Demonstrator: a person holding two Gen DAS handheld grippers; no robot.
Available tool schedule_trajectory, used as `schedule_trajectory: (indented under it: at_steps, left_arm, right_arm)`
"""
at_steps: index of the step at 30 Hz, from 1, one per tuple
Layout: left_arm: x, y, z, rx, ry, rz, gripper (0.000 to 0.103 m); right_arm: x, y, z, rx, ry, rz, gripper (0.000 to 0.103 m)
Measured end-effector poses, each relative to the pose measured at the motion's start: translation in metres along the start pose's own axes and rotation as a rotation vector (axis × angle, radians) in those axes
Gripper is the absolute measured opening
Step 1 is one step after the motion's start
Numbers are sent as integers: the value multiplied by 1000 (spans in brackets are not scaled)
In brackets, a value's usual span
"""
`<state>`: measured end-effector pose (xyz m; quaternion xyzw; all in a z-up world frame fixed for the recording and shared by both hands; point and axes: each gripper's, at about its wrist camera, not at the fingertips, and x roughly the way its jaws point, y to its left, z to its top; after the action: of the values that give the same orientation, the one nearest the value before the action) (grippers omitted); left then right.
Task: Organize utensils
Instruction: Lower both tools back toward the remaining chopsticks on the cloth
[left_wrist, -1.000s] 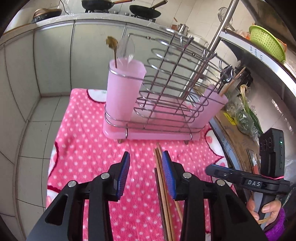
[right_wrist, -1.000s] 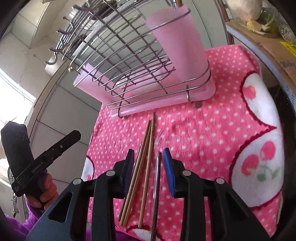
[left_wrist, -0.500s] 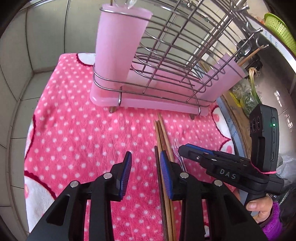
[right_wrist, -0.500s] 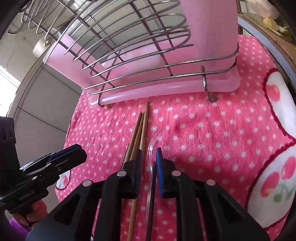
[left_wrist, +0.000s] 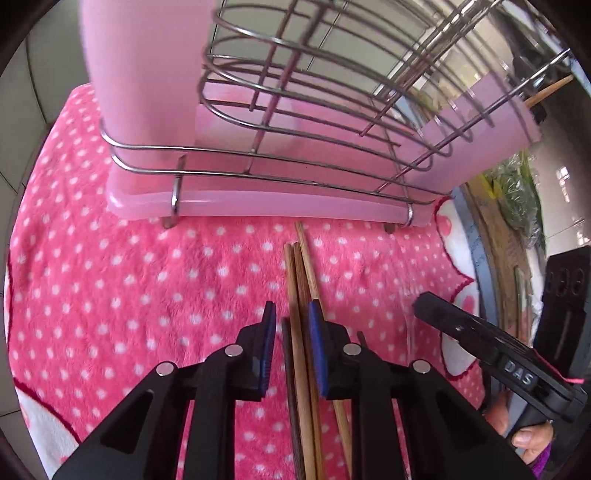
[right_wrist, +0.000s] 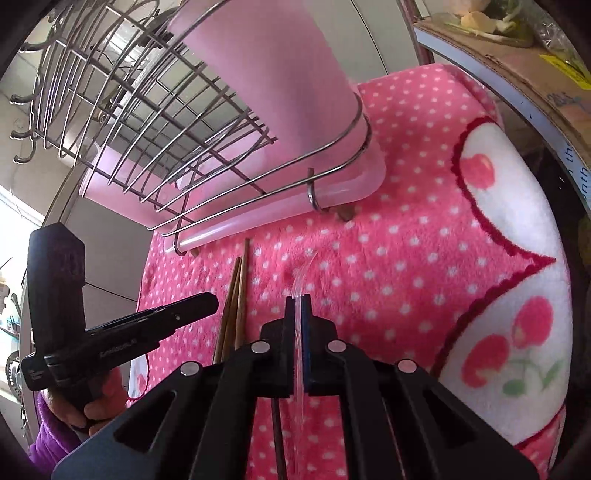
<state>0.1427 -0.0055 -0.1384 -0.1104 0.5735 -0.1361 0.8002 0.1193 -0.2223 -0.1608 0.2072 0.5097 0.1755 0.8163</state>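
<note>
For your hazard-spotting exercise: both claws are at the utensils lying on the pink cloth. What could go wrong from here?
1. The right claw pinches a thin clear plastic utensil near one end; it may bend or slip.
2. The left claw straddles several brown wooden chopsticks, so closing may grab too many or scatter them.
3. The wire-and-pink-plastic utensil rack stands close ahead; lifting could snag it.

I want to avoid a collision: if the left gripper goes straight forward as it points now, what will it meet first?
Probably the pink tray of the rack. The left gripper points along the chopsticks toward it; only cloth lies between. Depth is uncertain.
</note>
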Motion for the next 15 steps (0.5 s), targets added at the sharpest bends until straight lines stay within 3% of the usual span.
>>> schedule_trajectory:
  at_steps: [5,7,15]
  left_arm:
    - [17,-7,6,17,23,44,13]
    - [20,-11,9,19,22,41,5]
    - [12,-13,12,4,-12,60,4]
  right_arm:
    - [1,-6,-3,8,6,17,3]
    - [4,-8,-4,12,7,26,3]
    - [-8,-23,-4,29,15,40,3]
